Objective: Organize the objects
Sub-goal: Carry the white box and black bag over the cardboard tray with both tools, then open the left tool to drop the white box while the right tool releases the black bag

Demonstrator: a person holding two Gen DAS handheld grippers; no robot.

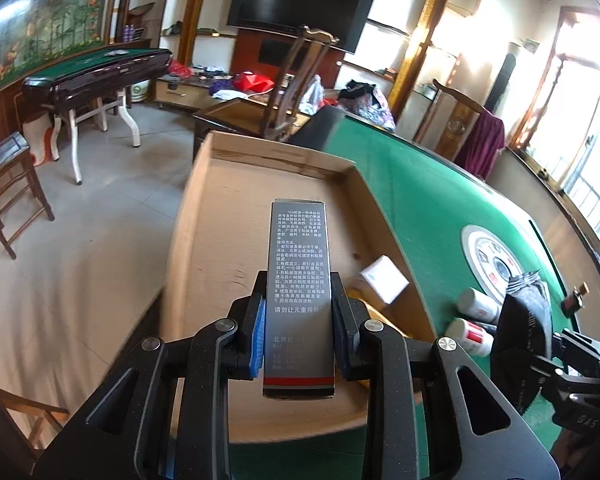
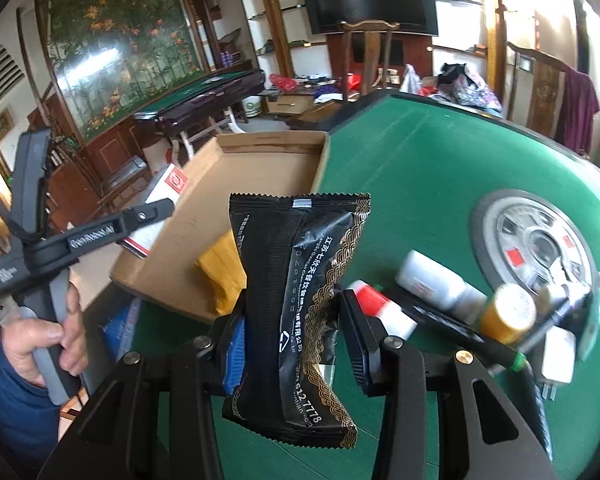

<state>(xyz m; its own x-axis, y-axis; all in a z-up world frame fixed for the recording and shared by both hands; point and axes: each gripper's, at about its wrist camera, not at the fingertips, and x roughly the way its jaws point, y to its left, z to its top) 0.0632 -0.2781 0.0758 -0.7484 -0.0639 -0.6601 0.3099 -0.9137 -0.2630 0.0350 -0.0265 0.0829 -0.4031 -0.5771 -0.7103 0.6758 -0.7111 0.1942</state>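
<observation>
My left gripper (image 1: 299, 320) is shut on a tall grey box (image 1: 300, 264) printed with white text, held upright over the open cardboard tray (image 1: 236, 208). A small white box (image 1: 382, 280) and a yellow packet (image 2: 222, 268) lie in the tray's near right corner. My right gripper (image 2: 292, 320) is shut on a black foil packet (image 2: 296, 300) with gold trim, held above the green table (image 2: 420, 168) beside the tray (image 2: 236, 176). The right wrist view also shows the left gripper (image 2: 156, 208) with its box (image 2: 172, 184) at the tray's left edge.
Loose items lie on the green felt to the right: white bottles (image 2: 432, 276), a red-and-white bottle (image 2: 380, 308), a yellow bottle (image 2: 508, 312), a black pen (image 2: 460, 332) and a white plug (image 2: 556, 356). A round centre disc (image 2: 540, 244) sits in the table. Chairs and a second table stand beyond.
</observation>
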